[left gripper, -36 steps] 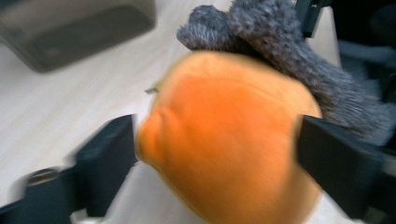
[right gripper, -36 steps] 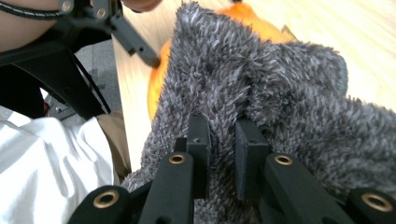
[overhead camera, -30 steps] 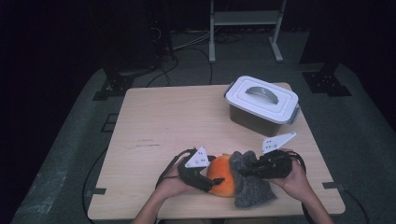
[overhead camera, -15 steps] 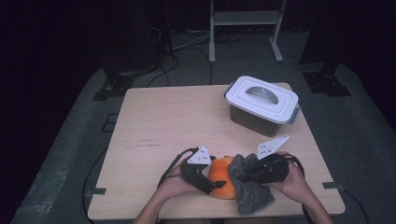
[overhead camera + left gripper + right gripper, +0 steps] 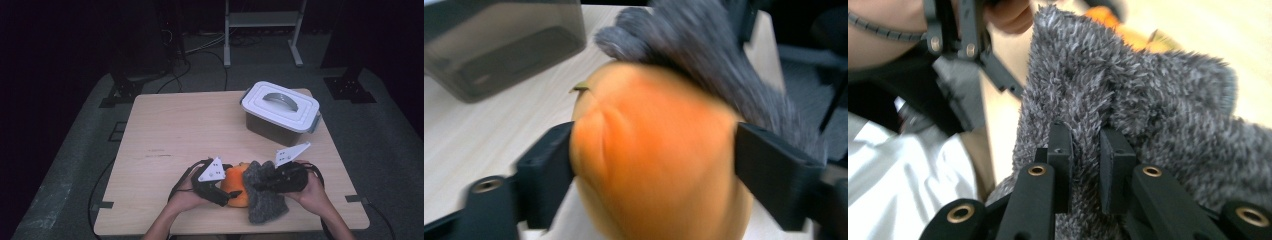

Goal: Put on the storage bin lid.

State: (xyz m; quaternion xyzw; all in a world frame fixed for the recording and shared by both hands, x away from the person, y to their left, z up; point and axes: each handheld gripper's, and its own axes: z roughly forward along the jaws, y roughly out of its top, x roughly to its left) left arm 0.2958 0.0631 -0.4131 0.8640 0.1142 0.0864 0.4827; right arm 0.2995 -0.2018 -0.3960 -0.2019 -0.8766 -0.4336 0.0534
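Note:
An orange fruit (image 5: 236, 180) lies near the table's front edge, partly under a grey fluffy cloth (image 5: 266, 202). In the left gripper view the fruit (image 5: 654, 150) spans the whole gap between the jaws of my left gripper (image 5: 654, 170). Both pads touch its sides, and the jaws have just been opening. The cloth (image 5: 714, 55) drapes over the fruit's far side. My right gripper (image 5: 1087, 150) is shut on a fold of the cloth (image 5: 1158, 110), just right of the fruit in the high view.
A grey lidded storage box (image 5: 281, 112) with a white lid and handle stands at the table's back right. The wooden table (image 5: 180, 130) stretches bare to the left and behind the hands. Cables trail from both grippers.
The right gripper has drawn the cloth slightly right, so more of the fruit shows. Both hands stay at the same spot.

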